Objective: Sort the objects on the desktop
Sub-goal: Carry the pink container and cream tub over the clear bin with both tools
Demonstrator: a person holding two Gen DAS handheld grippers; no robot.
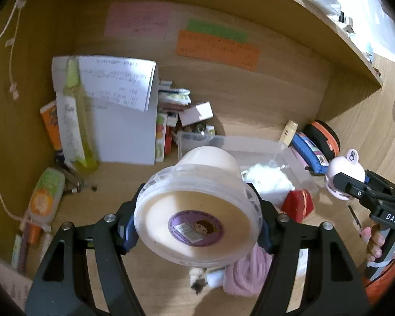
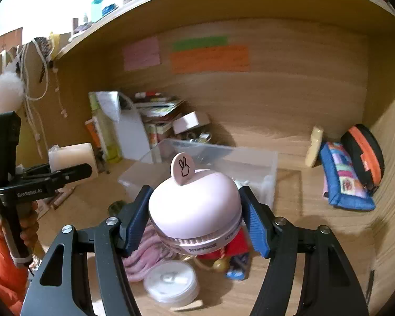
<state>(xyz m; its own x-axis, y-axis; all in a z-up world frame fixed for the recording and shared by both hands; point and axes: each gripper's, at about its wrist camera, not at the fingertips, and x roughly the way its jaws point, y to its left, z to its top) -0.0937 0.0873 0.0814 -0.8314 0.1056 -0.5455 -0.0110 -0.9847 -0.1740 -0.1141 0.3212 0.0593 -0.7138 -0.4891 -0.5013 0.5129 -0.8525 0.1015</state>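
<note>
1. Left wrist view: the cream tub (image 1: 197, 216) sits clamped crosswise in the left gripper (image 1: 197, 230), lidded end toward the camera, held above the desk (image 1: 250, 110).
2. The right gripper (image 2: 194, 220) clasps the pink gadget (image 2: 194, 208).
3. The clear bin (image 2: 250, 163) lies just ahead and below both, apparently the drop spot; neither hand looks clearly nearer.
</note>
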